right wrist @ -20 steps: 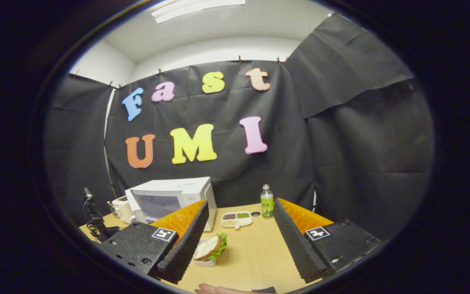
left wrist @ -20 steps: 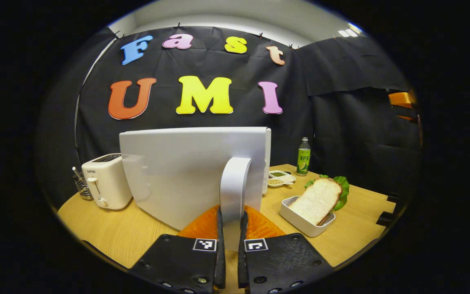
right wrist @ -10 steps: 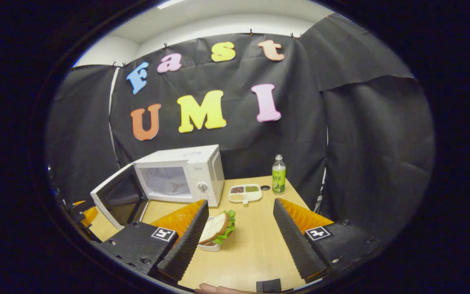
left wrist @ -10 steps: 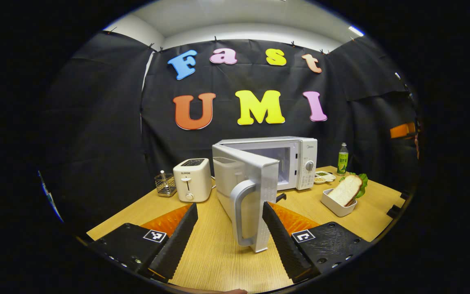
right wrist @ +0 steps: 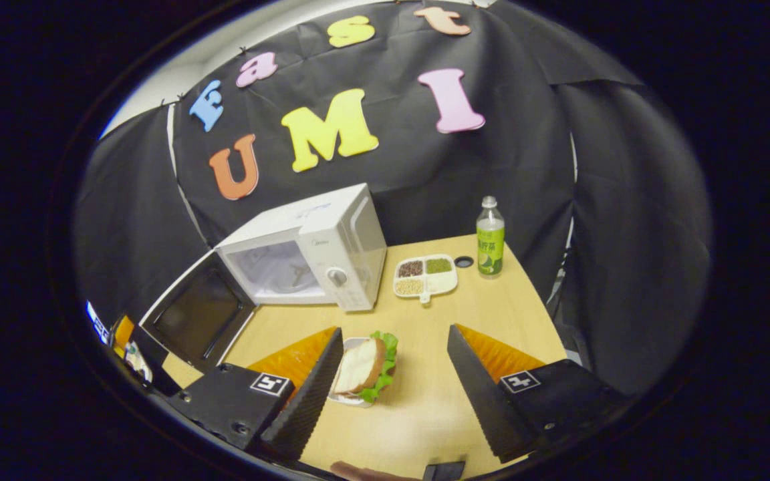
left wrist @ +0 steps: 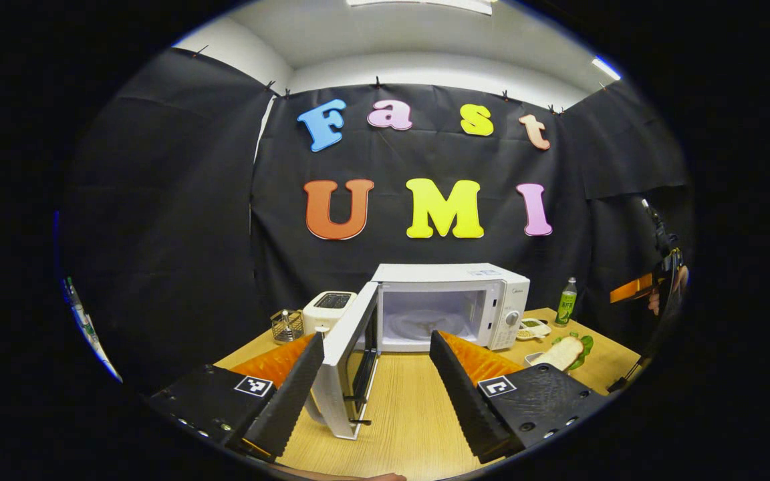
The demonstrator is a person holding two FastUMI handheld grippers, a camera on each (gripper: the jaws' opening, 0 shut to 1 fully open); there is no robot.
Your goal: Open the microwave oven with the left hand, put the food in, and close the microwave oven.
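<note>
Here the boxy white microwave (left wrist: 452,304) gapes (door (left wrist: 348,364) swung wide), both grippers' ribbed black fingers (left wrist: 288,401) spread, empty.

White microwave oven (left wrist: 452,304) with dark-windowed door (left wrist: 351,361) on pale wood-grain counter (left wrist: 412,414); white toaster (left wrist: 329,310); tan bread over green lettuce in white dish (right wrist: 365,367); green-labelled bottle (right wrist: 490,237); black ribbed fingers (right wrist: 305,394), orange-backed, black-and-white square markers, on each hand-held gripper (right wrist: 388,387)
</note>
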